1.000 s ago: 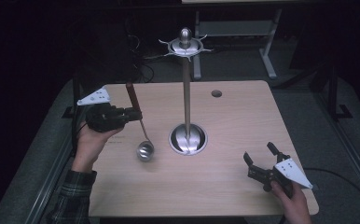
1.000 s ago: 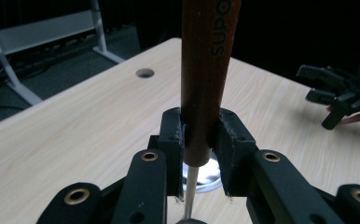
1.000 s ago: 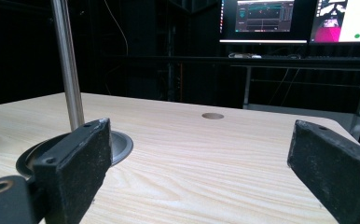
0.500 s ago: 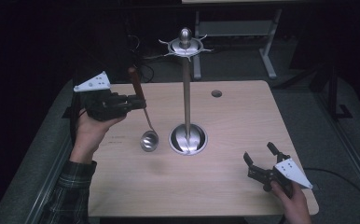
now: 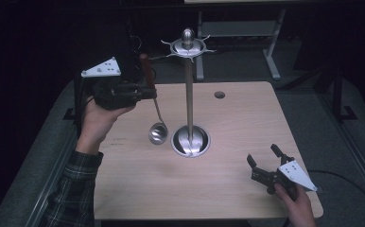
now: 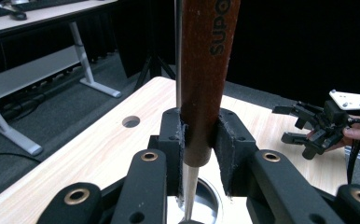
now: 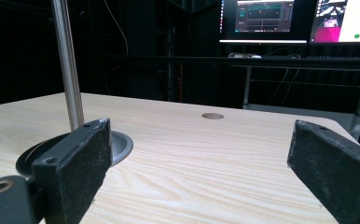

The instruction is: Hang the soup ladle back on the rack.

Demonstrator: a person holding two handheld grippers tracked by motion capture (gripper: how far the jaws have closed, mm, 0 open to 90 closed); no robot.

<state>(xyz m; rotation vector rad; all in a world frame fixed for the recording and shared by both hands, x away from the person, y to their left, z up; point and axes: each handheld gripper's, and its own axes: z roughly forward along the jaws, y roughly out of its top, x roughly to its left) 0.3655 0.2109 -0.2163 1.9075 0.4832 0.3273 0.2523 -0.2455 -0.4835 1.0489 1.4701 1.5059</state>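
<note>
High view: the left hand-held gripper is clamped on the brown wooden handle of a steel ladle, whose bowl hangs below it, just beside the tall steel hook stand. Step judged: carrying to hang. Next move calls for lifting toward the top hooks. The right hand-held gripper rests with jaws apart, empty.

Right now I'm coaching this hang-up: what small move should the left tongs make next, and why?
Probably keep lifting the ladle toward the hooks on top of the stand. The left tongs grip its wooden handle upright, its bowl hangs low beside the stand's base, and the handle's top looks below the hooks. The right tongs rest open.
</note>
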